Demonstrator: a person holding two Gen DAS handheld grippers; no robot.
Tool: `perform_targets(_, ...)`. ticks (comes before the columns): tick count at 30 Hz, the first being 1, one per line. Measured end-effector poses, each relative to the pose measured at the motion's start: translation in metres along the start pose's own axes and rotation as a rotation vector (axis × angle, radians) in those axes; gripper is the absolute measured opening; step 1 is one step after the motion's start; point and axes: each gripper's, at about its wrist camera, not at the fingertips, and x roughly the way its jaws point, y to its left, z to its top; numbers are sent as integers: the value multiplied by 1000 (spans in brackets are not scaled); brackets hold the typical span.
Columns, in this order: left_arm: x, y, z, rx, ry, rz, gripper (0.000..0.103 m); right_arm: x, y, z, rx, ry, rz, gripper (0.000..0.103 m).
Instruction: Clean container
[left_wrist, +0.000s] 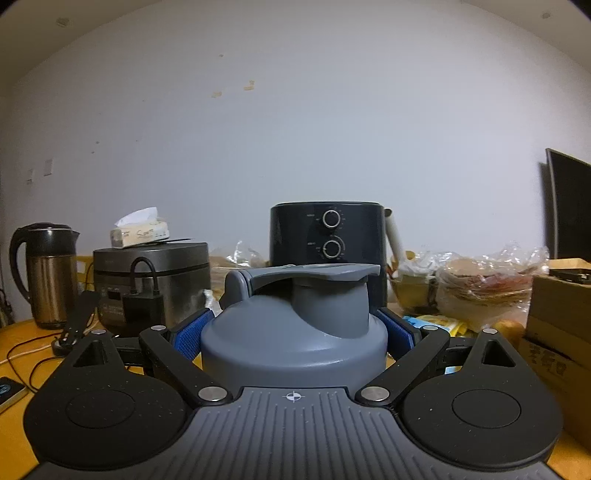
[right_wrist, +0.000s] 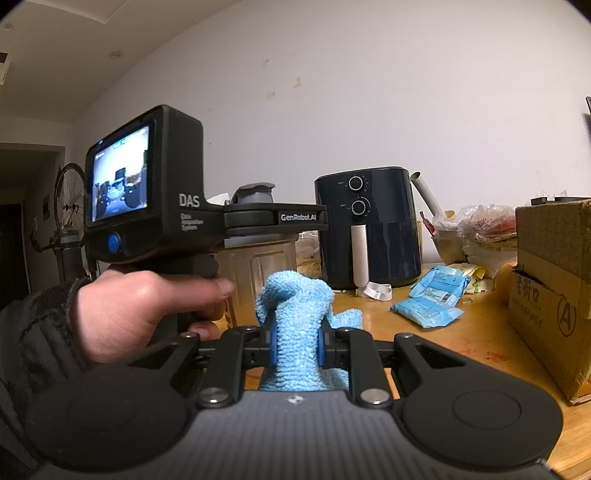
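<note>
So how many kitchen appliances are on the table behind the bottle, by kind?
Dark round air fryer with two dials: 1
Grey boxy rice cooker: 1
Steel and black electric kettle: 1
Total: 3

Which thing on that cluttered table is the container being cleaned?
Find the dark air fryer with two dials by the wall. Just in front of it, the left gripper clamps a see-through bottle by its lid. That grey flip-cap lid sets it apart from the steel kettle and rice cooker.
</note>
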Motion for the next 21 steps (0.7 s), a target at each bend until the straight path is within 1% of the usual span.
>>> perform_targets(8, 2, 10, -1, 6, 1, -76, 95, 1, 1, 0, -3, 1, 2, 17)
perform_targets(21, 8, 29, -4, 14, -8, -223, 95, 1, 0, 1, -6, 1, 5, 17)
